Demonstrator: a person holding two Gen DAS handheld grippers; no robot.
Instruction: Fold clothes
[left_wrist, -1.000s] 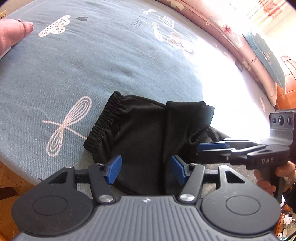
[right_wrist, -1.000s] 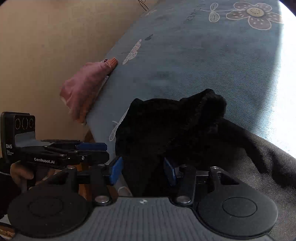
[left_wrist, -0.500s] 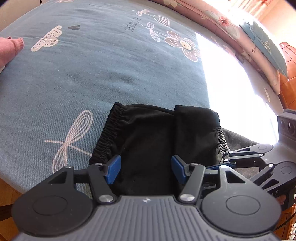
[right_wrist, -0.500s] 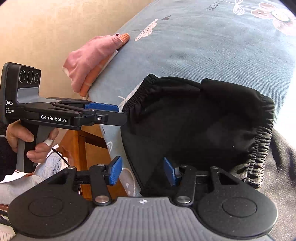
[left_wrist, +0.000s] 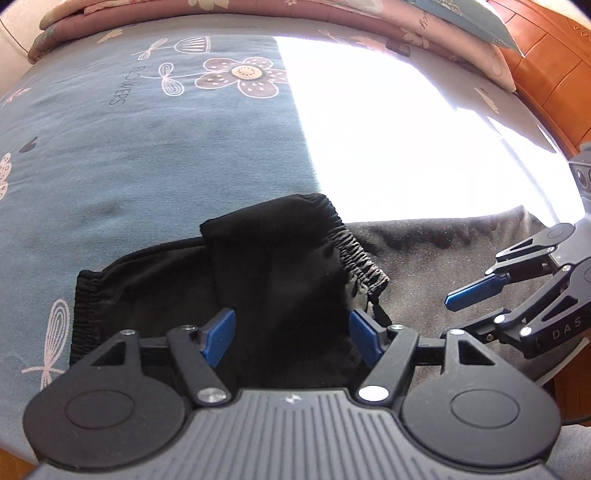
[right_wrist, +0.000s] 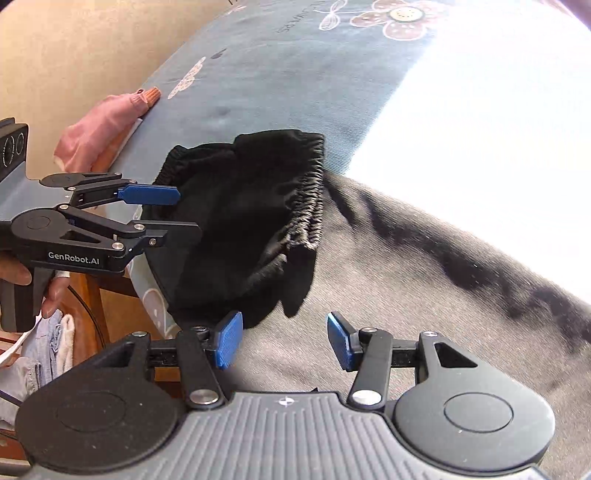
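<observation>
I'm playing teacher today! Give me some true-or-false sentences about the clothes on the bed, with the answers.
1. The black shorts lie folded on the blue bedsheet. True.
2. The shorts have a stretchy gathered waistband. True.
3. The left claw is squeezing the shorts tight. False: it is opening, and its pads are clear of the cloth.
4. The right claw holds a pink sock. False: it is open and holds nothing, above the grey garment.
5. The bedsheet is plain. False: it has flowers printed on it.

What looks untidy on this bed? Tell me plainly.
The black shorts lie bunched, one side folded over, their elastic waistband twisted, partly on a grey garment. A pink garment hangs over the bed's edge. Nothing looks spilled or damaged.
</observation>
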